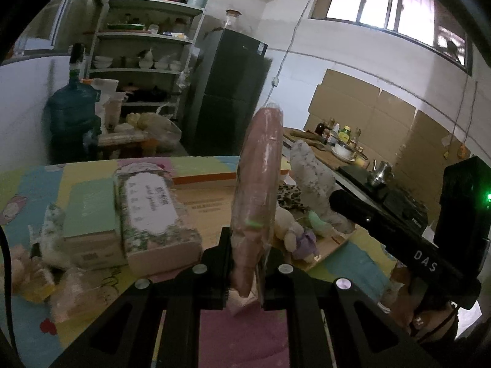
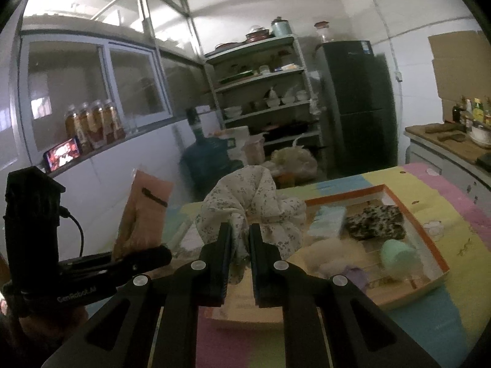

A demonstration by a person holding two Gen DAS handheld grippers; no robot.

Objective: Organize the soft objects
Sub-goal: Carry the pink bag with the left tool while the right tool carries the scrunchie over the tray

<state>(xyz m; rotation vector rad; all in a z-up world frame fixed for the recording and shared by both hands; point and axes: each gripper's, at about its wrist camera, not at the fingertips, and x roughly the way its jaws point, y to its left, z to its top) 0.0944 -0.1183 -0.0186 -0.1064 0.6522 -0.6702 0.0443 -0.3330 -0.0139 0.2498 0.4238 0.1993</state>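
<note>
My left gripper [image 1: 247, 247] is shut on the lower end of a pinkish-brown packet in clear wrap [image 1: 260, 178], which stands upright above the table. The same packet [image 2: 144, 214] shows at the left of the right wrist view. My right gripper [image 2: 240, 236] is shut on a bunched white floral cloth [image 2: 254, 205], held above the near end of a shallow orange-rimmed cardboard tray [image 2: 431, 245]. In the tray lie a light-blue pack [image 2: 328, 222], a leopard-print piece [image 2: 376, 222], a mint-green item [image 2: 396, 256] and a cream plush [image 2: 331, 259].
On the colourful mat [image 1: 353, 257] left of the tray sit a floral tissue pack [image 1: 153, 211], a green-topped box [image 1: 89, 211] and small wrapped items [image 1: 67, 294]. Behind the table stand a water jug [image 1: 73, 113], a shelf rack [image 1: 144, 61], a dark fridge [image 1: 227, 92] and a kitchen counter [image 1: 353, 153].
</note>
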